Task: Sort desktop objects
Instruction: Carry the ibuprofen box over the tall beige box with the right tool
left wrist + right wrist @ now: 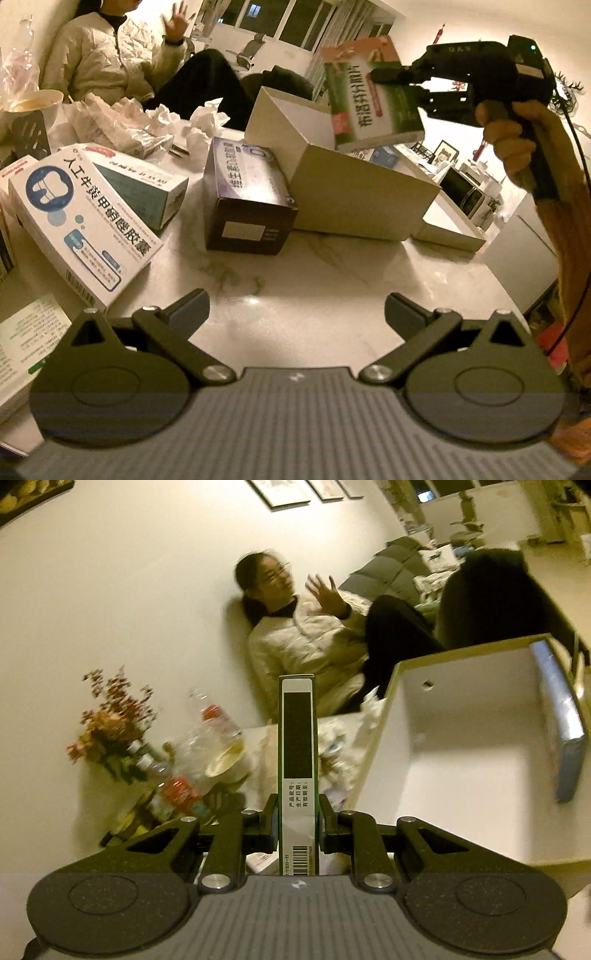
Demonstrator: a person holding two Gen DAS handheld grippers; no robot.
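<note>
**Right wrist view: green medicine box poised beside the open carton**

Right wrist view shows our right gripper (297, 825) clamped on a slim green medicine box (297, 746), jaws pressing its two broad faces, its narrow spine toward the lens and its long axis running straight out along the fingers. Just to the right of that box stands the open white carton (458, 738), its bare interior facing us; a blue-edged pack (565, 731) already leans against its right inner wall. Seen from the left wrist, the same green box (373, 96) hangs in the air above the carton (354, 195), tilted, with the right gripper (395, 75) gripping its upper end and the right hand (511, 136) wrapped round the handle.

Our left gripper (295, 314) hovers low over the marble table (314, 280), jaws spread wide and holding nothing. Ahead of it lie a purple box (251, 199), touching the carton's near wall, and a white-and-blue box (85, 225) further left.

We judge the right hand nearer the drop: the box needs to travel rightward and down into the carton.
</note>
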